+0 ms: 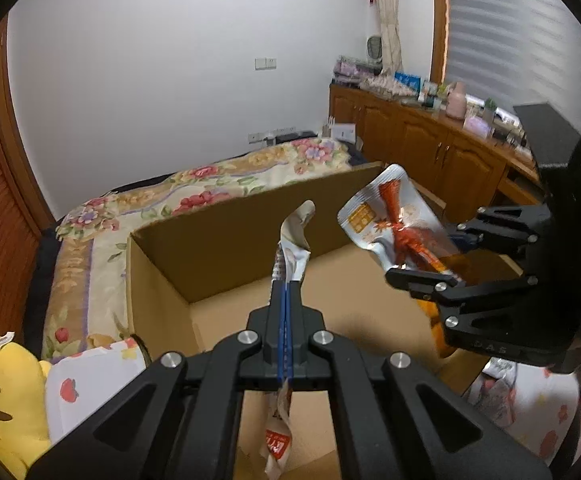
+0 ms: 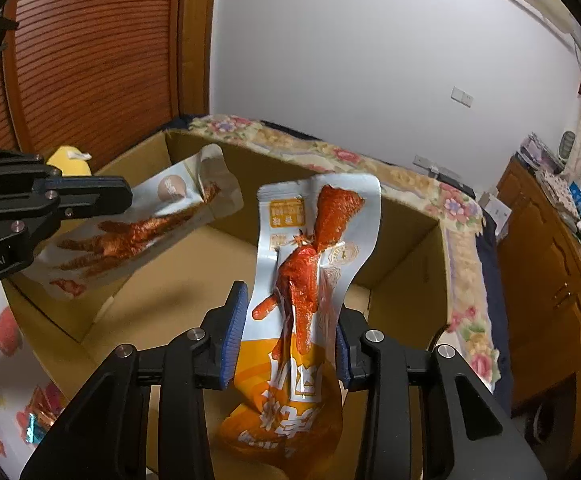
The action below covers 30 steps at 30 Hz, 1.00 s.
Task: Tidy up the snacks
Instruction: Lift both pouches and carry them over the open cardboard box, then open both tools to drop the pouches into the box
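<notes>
While both hand-held grippers (image 1: 286,276) (image 2: 290,320) pinch snack packets (image 1: 292,248) (image 2: 310,264), the box (image 1: 226,248) (open-topped) gapes below.

Two silver-orange snack pouches (image 2: 310,264) (image 2: 130,236) (printed chicken pieces) held crumpled above open cardboard box (image 2: 406,252).

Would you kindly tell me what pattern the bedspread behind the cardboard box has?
A colourful floral print on cream bedspread, clearest in the left wrist view.
</notes>
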Motion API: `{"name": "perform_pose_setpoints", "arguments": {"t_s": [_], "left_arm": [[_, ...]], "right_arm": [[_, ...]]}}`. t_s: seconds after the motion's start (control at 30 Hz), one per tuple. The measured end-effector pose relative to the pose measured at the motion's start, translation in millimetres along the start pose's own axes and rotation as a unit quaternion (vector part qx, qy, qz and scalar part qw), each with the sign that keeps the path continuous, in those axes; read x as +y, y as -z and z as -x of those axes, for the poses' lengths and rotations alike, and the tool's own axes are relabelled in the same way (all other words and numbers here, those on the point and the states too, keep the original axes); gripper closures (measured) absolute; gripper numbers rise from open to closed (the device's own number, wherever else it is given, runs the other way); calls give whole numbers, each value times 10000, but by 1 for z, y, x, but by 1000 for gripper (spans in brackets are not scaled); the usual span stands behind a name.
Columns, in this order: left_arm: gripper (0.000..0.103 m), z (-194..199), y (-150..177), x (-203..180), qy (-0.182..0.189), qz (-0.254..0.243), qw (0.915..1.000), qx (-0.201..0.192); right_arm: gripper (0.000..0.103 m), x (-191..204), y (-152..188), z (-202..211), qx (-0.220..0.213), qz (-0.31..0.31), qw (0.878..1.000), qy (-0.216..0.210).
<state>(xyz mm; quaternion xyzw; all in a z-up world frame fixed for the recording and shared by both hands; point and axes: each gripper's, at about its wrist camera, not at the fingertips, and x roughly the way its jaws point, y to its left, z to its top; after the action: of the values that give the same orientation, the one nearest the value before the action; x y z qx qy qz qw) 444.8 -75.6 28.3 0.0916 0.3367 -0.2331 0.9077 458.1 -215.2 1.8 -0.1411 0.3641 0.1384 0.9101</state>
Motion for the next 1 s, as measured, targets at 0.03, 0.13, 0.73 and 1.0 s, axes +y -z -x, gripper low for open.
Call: {"name": "perform_pose_setpoints", "arguments": {"t_s": [0.03, 0.13, 0.73, 1.0], "left_arm": [[103, 1, 3, -2, -28, -51, 10000, -23], [103, 3, 8, -6, -42, -44, 10000, -28], [56, 67, 36, -15, 24, 17, 10000, -68], [9, 99, 49, -34, -77, -76, 9997, -215]], "right_arm": [[65, 1, 4, -2, 61, 17, 10000, 35], [65, 2, 10, -6, 192, -7, 9998, 61], [45, -13, 26, 22, 147, -747, 9971, -99], [39, -10, 39, 92, -392, -929, 9948, -163]]}}
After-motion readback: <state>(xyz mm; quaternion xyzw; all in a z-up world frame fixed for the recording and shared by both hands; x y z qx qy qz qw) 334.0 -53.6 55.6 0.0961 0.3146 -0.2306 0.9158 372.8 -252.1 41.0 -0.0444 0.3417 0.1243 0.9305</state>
